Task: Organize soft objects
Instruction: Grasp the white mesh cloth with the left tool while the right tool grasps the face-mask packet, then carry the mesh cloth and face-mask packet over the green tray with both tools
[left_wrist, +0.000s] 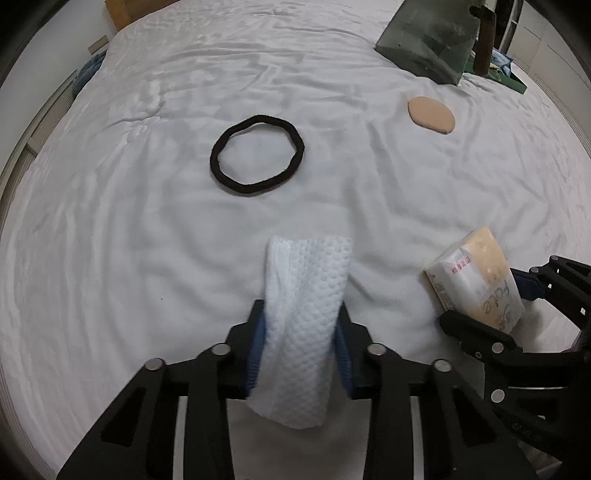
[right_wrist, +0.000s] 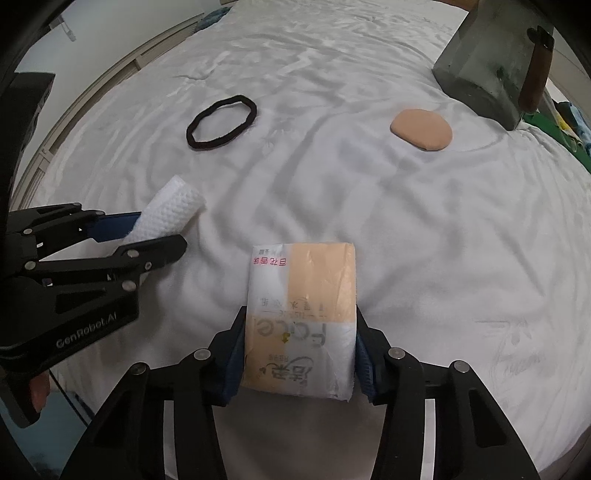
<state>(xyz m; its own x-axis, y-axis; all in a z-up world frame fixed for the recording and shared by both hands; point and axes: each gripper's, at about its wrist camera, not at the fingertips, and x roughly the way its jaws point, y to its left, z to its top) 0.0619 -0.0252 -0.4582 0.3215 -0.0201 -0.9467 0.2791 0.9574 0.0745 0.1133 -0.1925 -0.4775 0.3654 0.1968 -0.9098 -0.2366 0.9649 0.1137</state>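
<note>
White, wrinkled bedding (left_wrist: 147, 229) is seen covering the whole work surface in both wrist views. A dark green box (left_wrist: 428, 40) with a brown handle (right_wrist: 535, 70) is noted at the far right corner of the bed.

A rolled white textured cloth (left_wrist: 306, 332) is held by the left gripper (left_wrist: 301, 314); its blue-padded fingers (left_wrist: 258, 347) are pressed against both sides of the roll, which projects forward beyond the tips and hangs back below them. In the right wrist view the same roll (right_wrist: 168, 214) is seen at the left, clamped and pointing towards the middle of the bed.

A soft tissue pack (right_wrist: 301, 321), peach and white with printed characters, is clamped by the right gripper (right_wrist: 301, 332), one finger against each long side. The pack extends forward past the fingertips. From the left wrist view the pack (left_wrist: 476, 273) is observed at the right, tilted, with the right gripper around it.

A black hair band (left_wrist: 256, 158) is recorded lying flat as an open ring on the bedding, ahead of the left gripper and well apart from it. A beige oval pad (right_wrist: 421, 129) is recorded lying flat further right, near the green box but not touching it. Whether either held item touches the bedding cannot be determined.
</note>
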